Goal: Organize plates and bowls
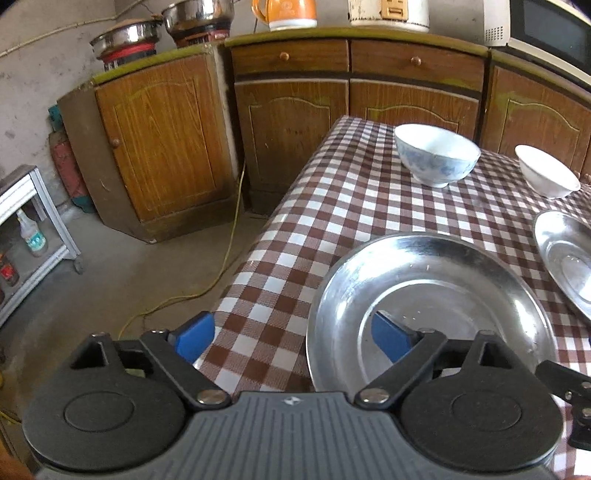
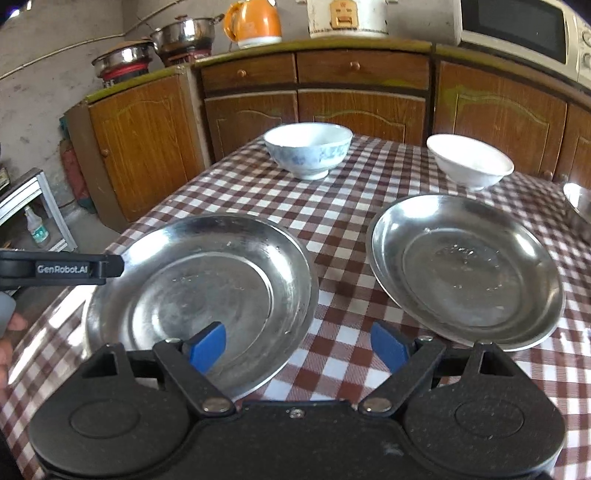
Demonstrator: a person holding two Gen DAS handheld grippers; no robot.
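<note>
Two steel plates lie on the checked tablecloth: the left plate [image 1: 436, 306] [image 2: 207, 291] and the right plate [image 2: 465, 269] [image 1: 565, 258]. Behind them stand a blue-patterned bowl [image 1: 436, 155] [image 2: 308, 149] and a plain white bowl [image 1: 546, 171] [image 2: 472, 162]. My left gripper [image 1: 293, 338] is open, straddling the left plate's near-left rim, one blue pad over the plate, the other off the table edge. My right gripper [image 2: 299, 347] is open over the left plate's near-right rim, nothing pressed between its pads. The left gripper's body [image 2: 59, 267] shows at the left of the right wrist view.
The checked table [image 1: 332, 206] ends at its left edge above a concrete floor with a yellow cable [image 1: 221, 266]. Wooden cabinets [image 1: 295, 110] stand behind, carrying pots, an orange kettle [image 2: 255, 22], a rice cooker and a microwave [image 2: 517, 26]. Another steel rim [image 2: 578, 199] shows far right.
</note>
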